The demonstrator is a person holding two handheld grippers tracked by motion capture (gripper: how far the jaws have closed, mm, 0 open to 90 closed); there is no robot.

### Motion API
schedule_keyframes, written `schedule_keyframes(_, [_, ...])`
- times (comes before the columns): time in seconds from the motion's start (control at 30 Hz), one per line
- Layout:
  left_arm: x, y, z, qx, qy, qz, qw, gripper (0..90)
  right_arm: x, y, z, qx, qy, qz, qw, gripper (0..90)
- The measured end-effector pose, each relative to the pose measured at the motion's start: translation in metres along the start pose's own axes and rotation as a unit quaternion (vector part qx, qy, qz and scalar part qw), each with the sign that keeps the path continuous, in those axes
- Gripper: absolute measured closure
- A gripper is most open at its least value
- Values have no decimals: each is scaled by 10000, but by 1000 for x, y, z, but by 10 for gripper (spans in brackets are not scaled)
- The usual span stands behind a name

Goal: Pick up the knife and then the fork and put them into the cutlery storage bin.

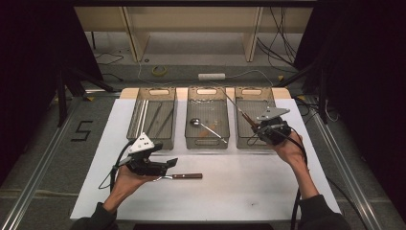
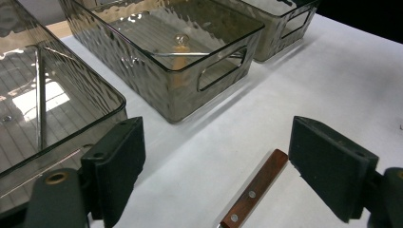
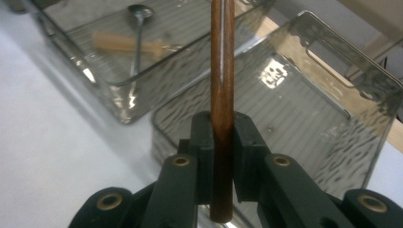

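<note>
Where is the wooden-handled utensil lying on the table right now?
High view: the wooden-handled utensil lies flat on the white table, front left, beside the open left gripper, before the left bin.

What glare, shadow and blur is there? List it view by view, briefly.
High view: the white table is lit, the surroundings fall into black. Left gripper view: a window-like glare patch sits on the near bin; the open left gripper jaws are slightly soft, the wooden handle sharp. Right gripper view: the right gripper clamps a wooden stick; a bright reflection marks the right bin.
</note>
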State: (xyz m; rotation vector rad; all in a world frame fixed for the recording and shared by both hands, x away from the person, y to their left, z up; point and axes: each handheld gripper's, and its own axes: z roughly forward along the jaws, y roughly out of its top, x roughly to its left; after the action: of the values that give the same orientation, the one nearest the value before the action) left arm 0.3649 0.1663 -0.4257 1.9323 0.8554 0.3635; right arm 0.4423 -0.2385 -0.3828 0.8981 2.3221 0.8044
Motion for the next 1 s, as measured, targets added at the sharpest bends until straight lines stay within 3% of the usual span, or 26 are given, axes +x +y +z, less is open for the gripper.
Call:
schedule_keyframes(0.27, [-2,-3,1,1,31,26,10000,192,-17,6,13,181,-141,596,9980,813])
schedule_keyframes(0.47, [-3,-3,0,-7,48,41,10000,192,-25,7,26,374,-326,1046,9933,812])
schedule_keyframes(0.67, [-7,-4,2,73,-2,85,9999,192,-29,6,33,465,-338,1225,9908,811])
schedule_keyframes(0.9, [-8,-4,2,85,-31,82,9999,192,-34,3,42,618,-370,1589,9847,810])
schedule_keyframes(1.0, [-8,-4,2,91,-41,77,9999,192,-34,3,44,688,-425,1590,9839,811])
